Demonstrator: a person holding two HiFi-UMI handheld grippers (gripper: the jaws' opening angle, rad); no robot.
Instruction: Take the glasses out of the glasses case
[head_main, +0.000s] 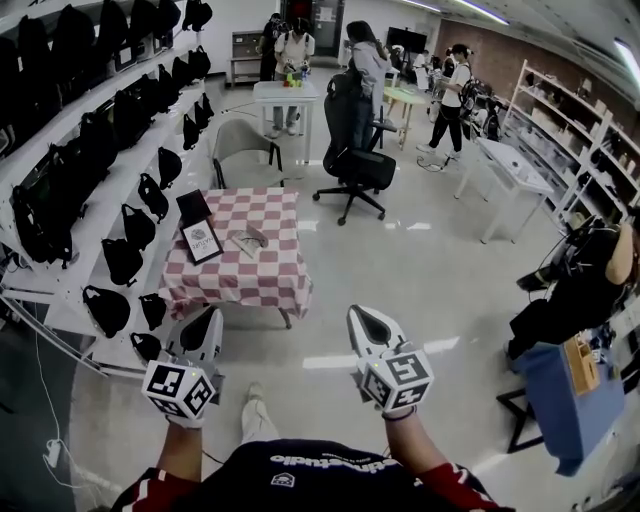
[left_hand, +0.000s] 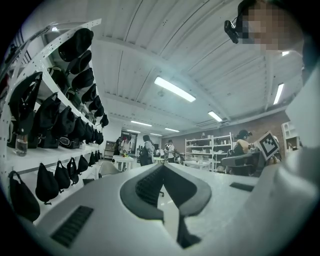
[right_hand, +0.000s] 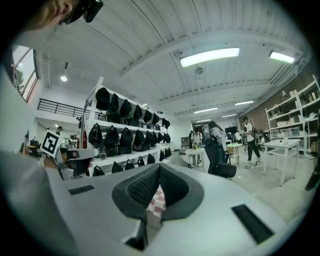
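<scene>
Desk (head_main: 268, 262) draped in red-and-white checkered cloth (head_main: 250, 292); cloth hangs over near and side edges. Desk stands on pale glossy floor (head_main: 420, 275). On cloth, all in left half:
- black flat rectangle (head_main: 193, 207) at far left corner, tilted
- dark-framed white card (head_main: 202, 241) just nearer, close against rectangle
- grey glasses case (head_main: 248, 238) right of card, apart from it, toward desk middle
</scene>
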